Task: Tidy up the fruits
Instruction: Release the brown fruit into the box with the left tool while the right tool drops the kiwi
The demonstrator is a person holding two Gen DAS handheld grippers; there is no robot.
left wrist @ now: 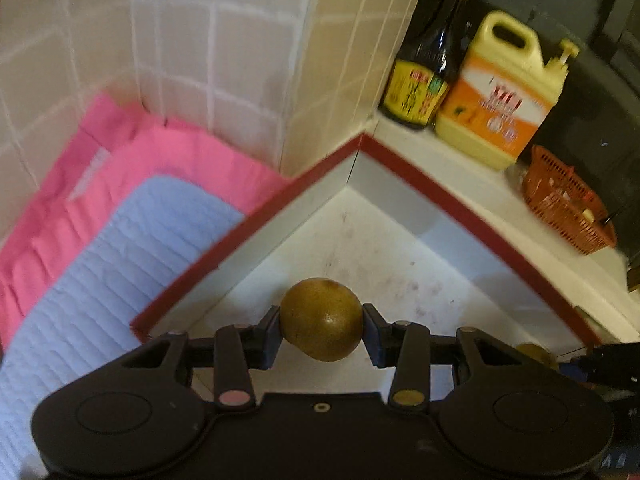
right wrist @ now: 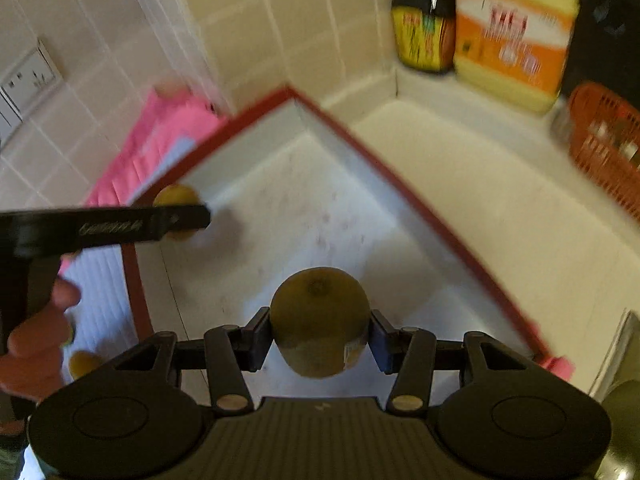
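Note:
My left gripper (left wrist: 321, 320) is shut on a brown kiwi (left wrist: 321, 318) and holds it above the white inside of a red-rimmed box (left wrist: 400, 264). My right gripper (right wrist: 319, 322) is shut on a second, larger kiwi (right wrist: 319, 320) with a small sticker, also above the box (right wrist: 304, 208). In the right wrist view the left gripper (right wrist: 180, 216) reaches in from the left with its kiwi (right wrist: 176, 195) partly hidden behind a finger. Another kiwi (right wrist: 82, 362) lies at the lower left by the hand.
A pink cloth (left wrist: 132, 152) and a light blue towel (left wrist: 120, 256) lie left of the box against the tiled wall. A dark sauce bottle (left wrist: 428, 60), a yellow jug (left wrist: 500, 92) and an orange basket (left wrist: 564, 200) stand on the white counter at the back right.

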